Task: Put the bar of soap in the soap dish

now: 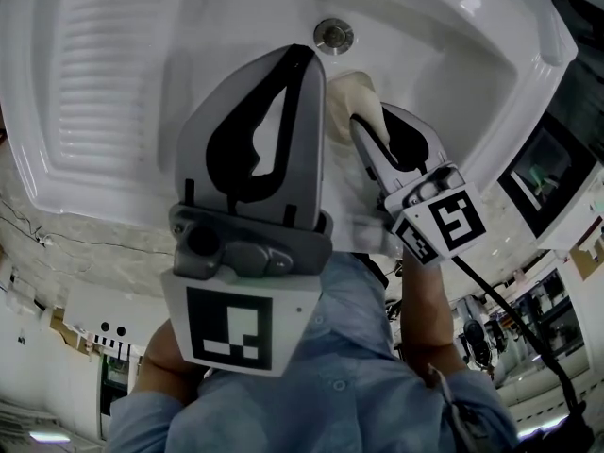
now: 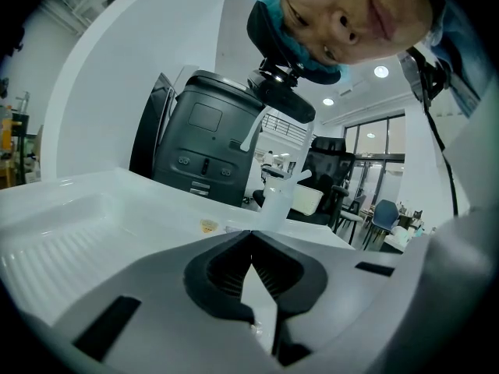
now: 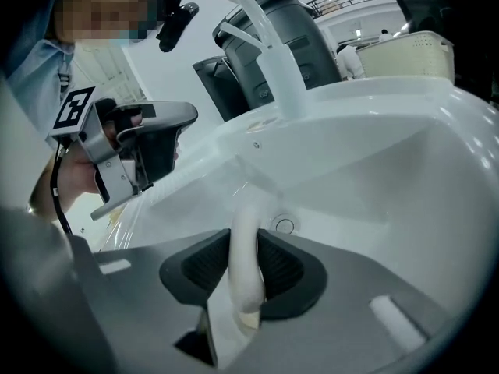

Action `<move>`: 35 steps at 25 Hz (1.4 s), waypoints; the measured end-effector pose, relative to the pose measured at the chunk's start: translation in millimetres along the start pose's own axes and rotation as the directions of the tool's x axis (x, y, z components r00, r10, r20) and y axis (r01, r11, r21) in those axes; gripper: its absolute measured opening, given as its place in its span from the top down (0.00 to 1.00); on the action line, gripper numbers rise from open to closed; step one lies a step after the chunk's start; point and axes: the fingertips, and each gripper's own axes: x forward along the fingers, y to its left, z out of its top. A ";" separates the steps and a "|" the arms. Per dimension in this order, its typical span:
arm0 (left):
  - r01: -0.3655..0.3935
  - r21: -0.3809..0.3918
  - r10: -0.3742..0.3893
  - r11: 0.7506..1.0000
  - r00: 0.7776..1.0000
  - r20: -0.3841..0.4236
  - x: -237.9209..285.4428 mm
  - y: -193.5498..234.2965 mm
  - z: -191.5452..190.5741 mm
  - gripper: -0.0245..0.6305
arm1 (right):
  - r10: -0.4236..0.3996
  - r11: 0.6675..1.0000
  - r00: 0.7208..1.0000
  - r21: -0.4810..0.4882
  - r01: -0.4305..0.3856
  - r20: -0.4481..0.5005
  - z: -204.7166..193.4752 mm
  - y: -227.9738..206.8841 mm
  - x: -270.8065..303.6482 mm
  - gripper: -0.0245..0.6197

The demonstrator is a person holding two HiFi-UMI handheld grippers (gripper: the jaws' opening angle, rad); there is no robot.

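Right gripper view: right tool (image 3: 248,277) is clamping the cream bar of soap (image 3: 245,236) edge-on over the white sink basin (image 3: 374,178), near its drain (image 3: 285,225). Left tool (image 2: 251,244) is idling, jaws together, empty. No soap dish is showing; firm, steady pinching seems advisable while lowering.

White sink (image 1: 453,55) with ribbed drainboard (image 1: 94,74), round metal drain (image 1: 333,34), white faucet (image 3: 273,61), dark grey appliance (image 2: 204,142) behind, cream basket (image 3: 405,57).

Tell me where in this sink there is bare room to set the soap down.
Bare: the ribbed drainboard left of the left gripper, and the basin right of the drain. Crowded: mid-basin, where the right gripper holds the soap.
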 end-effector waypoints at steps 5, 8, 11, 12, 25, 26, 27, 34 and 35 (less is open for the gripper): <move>-0.005 -0.008 0.005 1.000 1.000 -0.001 0.6 3.1 -0.1 0.95 | 0.004 1.000 0.997 0.020 -0.003 -0.083 -14.4 -2.0 8.7 0.80; -0.012 -0.016 0.012 1.000 1.000 -0.006 2.1 7.5 -2.0 0.95 | 0.008 0.999 0.992 0.041 -0.003 -0.129 -23.7 -4.5 15.6 0.80; -0.020 -0.023 0.020 1.000 1.000 -0.006 3.1 13.7 -1.2 0.95 | 0.006 0.999 0.984 0.053 0.004 -0.179 -31.3 -7.1 23.2 0.80; -0.023 -0.025 0.023 0.999 1.000 -0.005 2.8 15.1 -0.4 0.95 | 0.004 0.998 0.981 0.057 0.008 -0.193 -33.5 -7.8 24.7 0.80; -0.025 -0.041 0.024 0.999 1.000 -0.014 0.2 23.2 -3.9 0.95 | 0.003 0.997 0.957 0.079 0.021 -0.291 -57.3 -14.0 39.0 0.79; -0.026 -0.043 0.025 0.999 1.000 -0.016 0.4 23.2 -3.7 0.95 | 0.007 0.997 0.956 0.079 0.017 -0.295 -58.1 -14.5 39.4 0.79; -0.027 -0.046 0.026 0.999 1.000 -0.017 0.2 24.0 -3.0 0.95 | 0.008 0.997 0.955 0.078 0.016 -0.298 -58.2 -14.9 39.7 0.79; -0.033 -0.054 0.032 0.998 0.999 -0.019 -0.7 27.9 -1.5 0.95 | -0.007 0.997 0.945 0.074 0.033 -0.326 -63.8 -22.3 40.9 0.79; -0.032 -0.056 0.031 0.998 0.999 -0.021 -0.7 28.3 -2.0 0.95 | -0.009 0.996 0.944 0.077 0.036 -0.328 -64.7 -23.2 41.4 0.79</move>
